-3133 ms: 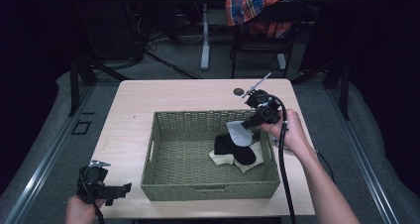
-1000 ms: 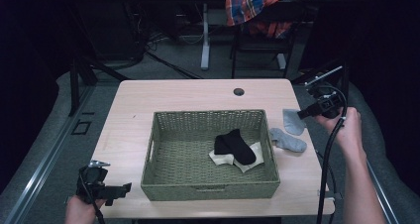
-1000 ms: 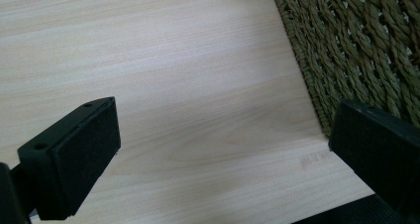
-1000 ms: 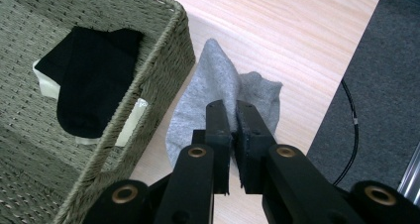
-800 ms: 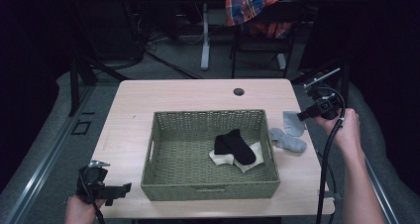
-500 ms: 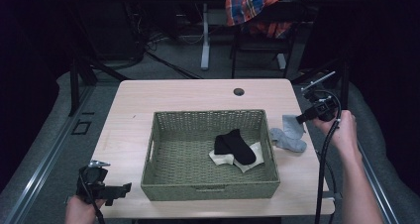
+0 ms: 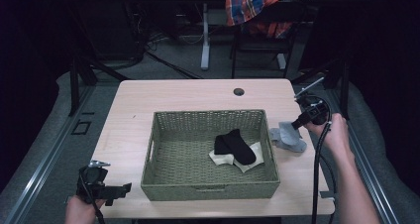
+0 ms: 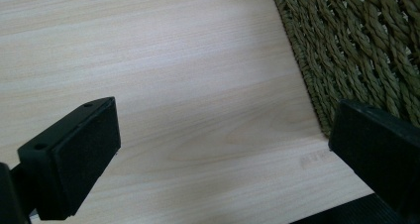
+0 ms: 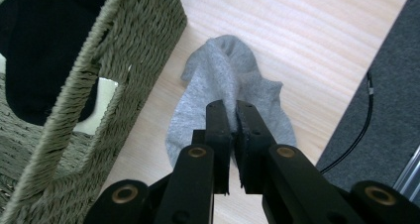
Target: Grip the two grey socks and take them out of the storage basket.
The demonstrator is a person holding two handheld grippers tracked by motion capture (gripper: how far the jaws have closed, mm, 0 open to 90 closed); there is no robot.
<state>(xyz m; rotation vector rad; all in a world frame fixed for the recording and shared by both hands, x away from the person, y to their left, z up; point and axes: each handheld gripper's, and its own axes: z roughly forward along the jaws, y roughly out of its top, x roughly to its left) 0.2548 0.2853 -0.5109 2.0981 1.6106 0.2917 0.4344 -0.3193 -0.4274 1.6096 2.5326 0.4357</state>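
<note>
A grey sock [image 7: 288,136] [image 9: 228,92] lies on the table just right of the woven basket [image 7: 161,177], its near end pinched up between the jaws of my right gripper [image 7: 295,125] [image 9: 233,116], which is shut on it. The sock's far end rests on the wood beside the basket's wall [image 9: 74,110]. Inside the basket lie a black sock [image 7: 236,145] [image 9: 37,50] and a white sock [image 7: 247,159] under it. My left gripper [image 7: 119,188] [image 8: 223,154] is held low at the table's front left corner, open, with bare wood between its jaws.
The wooden table [image 7: 198,95] has a round cable hole [image 7: 238,91] near its far edge. Its right edge runs close to the grey sock, with dark floor and a cable [image 9: 356,130] beyond. A chair with plaid cloth [image 7: 252,11] stands behind the table.
My right gripper carried the grey sock out of the basket to the table's right side, then sank with it until the sock draped onto the wood. The left gripper has kept still.
</note>
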